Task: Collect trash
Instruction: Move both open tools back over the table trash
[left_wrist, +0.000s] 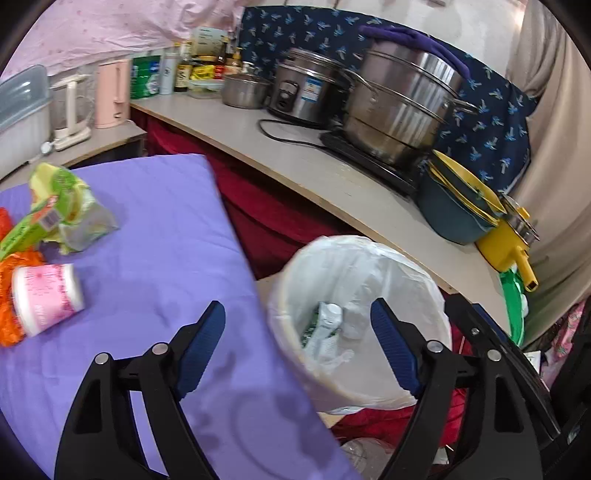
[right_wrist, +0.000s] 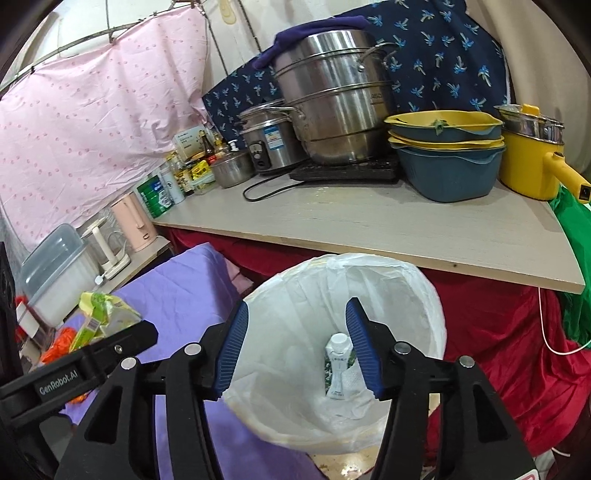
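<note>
A bin lined with a white bag (left_wrist: 369, 266) stands beside a table under a purple cloth (left_wrist: 166, 221). A small white and green carton (left_wrist: 327, 325) lies inside it. My left gripper (left_wrist: 297, 306) hangs open over the bin's near left rim, nothing between its blue pads. On the cloth at the left lie a pink and white cup (left_wrist: 46, 295) on its side, a green wrapper (left_wrist: 62, 206) and orange wrapping (left_wrist: 7, 306). My right gripper (right_wrist: 298, 304) is open above the bin (right_wrist: 369, 280), with the carton (right_wrist: 338, 365) loose on the liner below it.
A beige counter (right_wrist: 369, 229) runs behind the bin, with steel pots (right_wrist: 332, 103), a rice cooker (right_wrist: 269, 140), stacked blue and yellow bowls (right_wrist: 447, 155) and a yellow pot (right_wrist: 532, 162). Red cloth (right_wrist: 498, 332) hangs beneath. A pink kettle (left_wrist: 110, 92) and bottles stand at the left.
</note>
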